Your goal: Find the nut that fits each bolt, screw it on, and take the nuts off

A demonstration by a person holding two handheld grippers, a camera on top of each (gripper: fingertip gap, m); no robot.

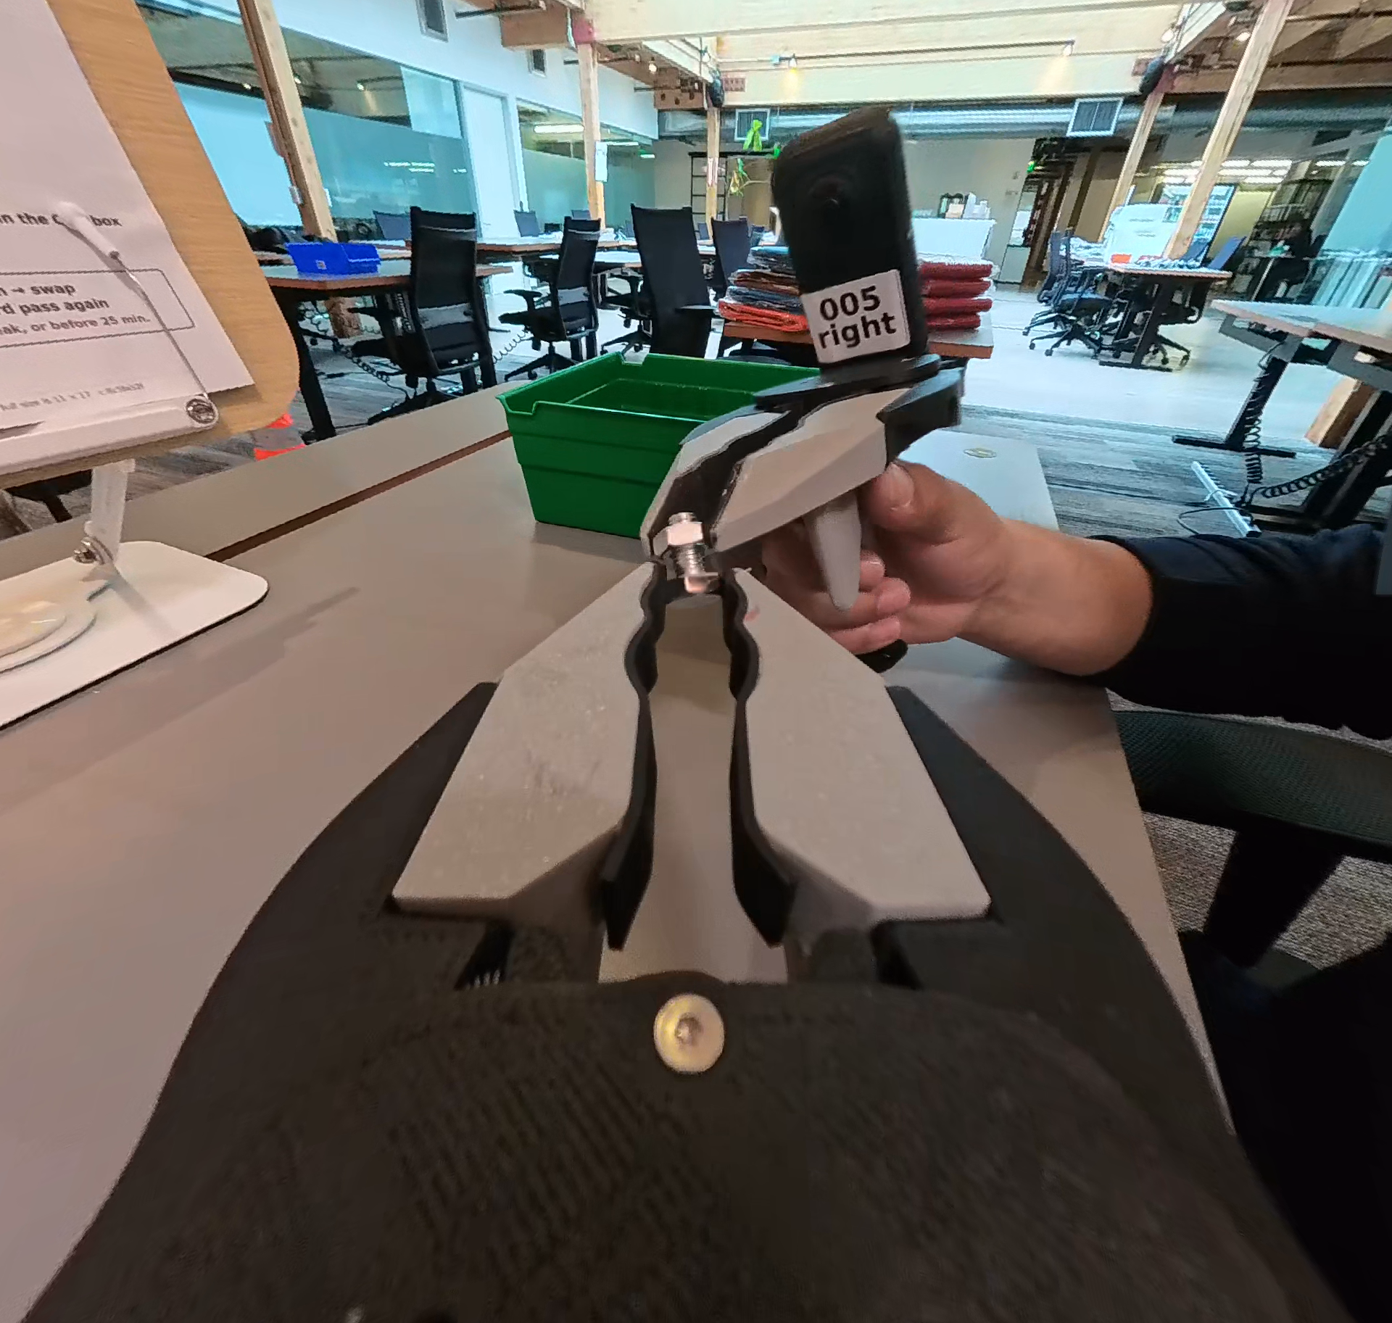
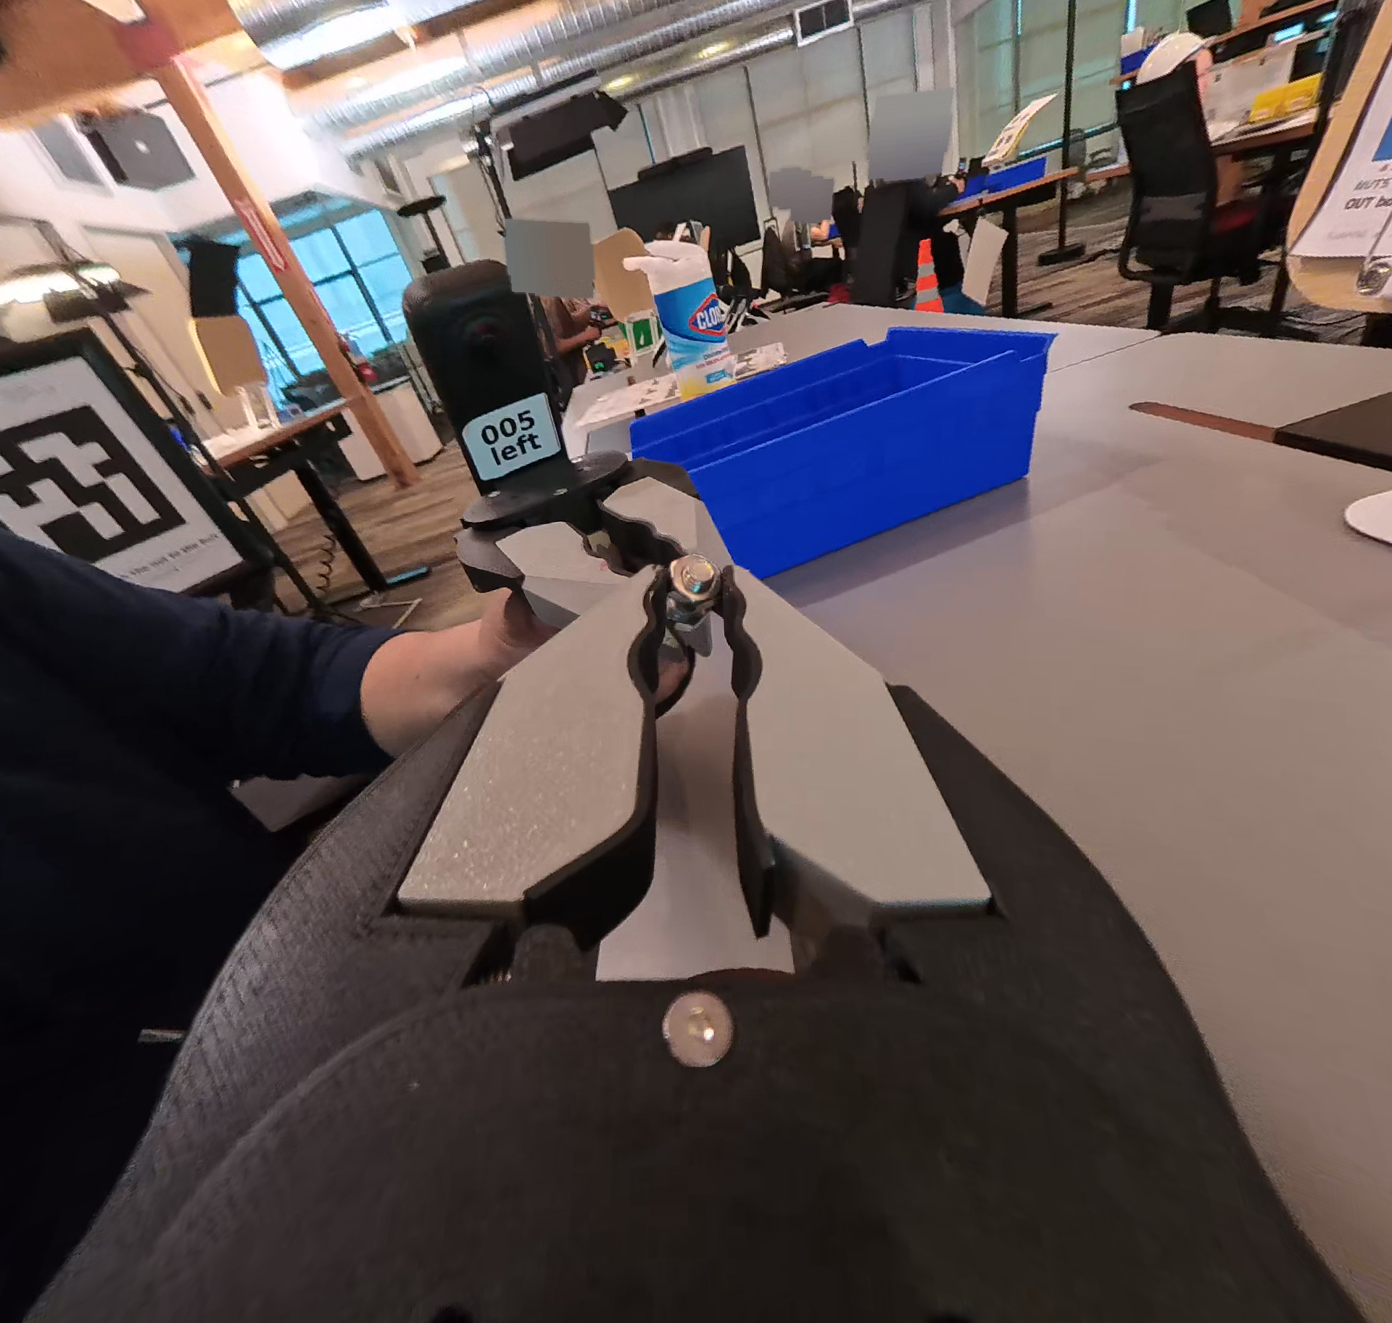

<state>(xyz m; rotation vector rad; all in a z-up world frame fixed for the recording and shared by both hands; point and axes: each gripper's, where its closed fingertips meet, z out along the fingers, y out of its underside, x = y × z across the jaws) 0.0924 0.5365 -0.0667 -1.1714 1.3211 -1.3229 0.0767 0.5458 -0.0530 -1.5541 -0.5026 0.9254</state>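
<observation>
Open-plan office stretching out, desks [image 1: 392, 274] and black swivel chairs [image 1: 444, 293] filling the floor, timber posts [image 1: 275, 74] rising, ductwork [image 2: 527, 14] running overhead, glass partitions [image 1: 354, 149] lining walls

Right gripper [image 2: 691, 594] clamped on a silver hex nut [image 2: 694, 577] threaded on a silver steel bolt [image 2: 687, 620], shank running down and toward the camera. Left gripper [image 2: 640, 571] comes in from the left and grips the bolt lower down. Blue open plastic bin [image 2: 866, 473] on the grey table [image 2: 1130, 647], just beyond to the right. White wipes canister [image 2: 689, 330] farther back.
</observation>
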